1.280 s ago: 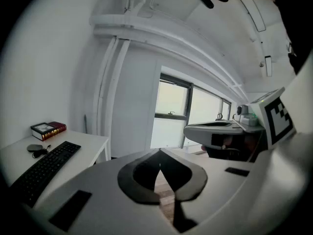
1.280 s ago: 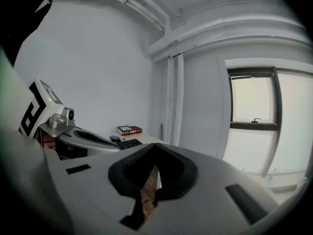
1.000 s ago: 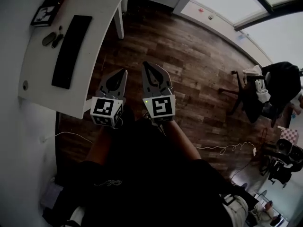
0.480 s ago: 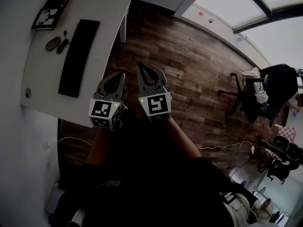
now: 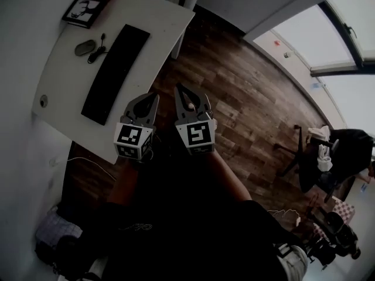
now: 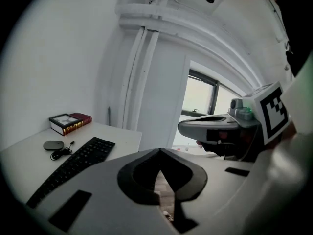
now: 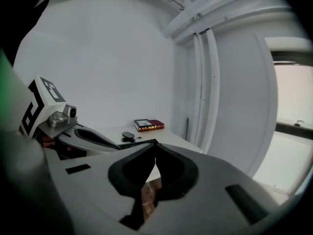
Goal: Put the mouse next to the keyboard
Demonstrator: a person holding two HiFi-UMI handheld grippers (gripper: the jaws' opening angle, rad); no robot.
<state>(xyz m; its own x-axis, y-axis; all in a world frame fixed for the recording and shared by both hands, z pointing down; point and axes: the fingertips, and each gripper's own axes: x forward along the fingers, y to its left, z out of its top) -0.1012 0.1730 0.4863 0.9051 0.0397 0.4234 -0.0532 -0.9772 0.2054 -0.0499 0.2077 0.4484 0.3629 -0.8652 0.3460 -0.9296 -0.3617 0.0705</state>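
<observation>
A grey mouse (image 5: 85,47) with a coiled black cable lies on the white desk (image 5: 64,98), left of the black keyboard (image 5: 115,73). The mouse (image 6: 53,145) and keyboard (image 6: 68,166) also show at the lower left of the left gripper view; the mouse (image 7: 128,134) shows small and far in the right gripper view. My left gripper (image 5: 152,98) and right gripper (image 5: 183,90) hang side by side over the wooden floor, just off the desk's near edge. Both are shut with nothing between the jaws.
A dark red book (image 5: 92,3) with a framed picture on top lies at the desk's far corner. Wooden floor (image 5: 234,98) stretches to the right. A black chair (image 5: 328,157) with clothes stands at the far right, near the bright windows.
The view has swung, so the desk now lies more slanted and higher in the frame. Both grippers stay together, shut, and have edged slightly closer to the desk edge.
</observation>
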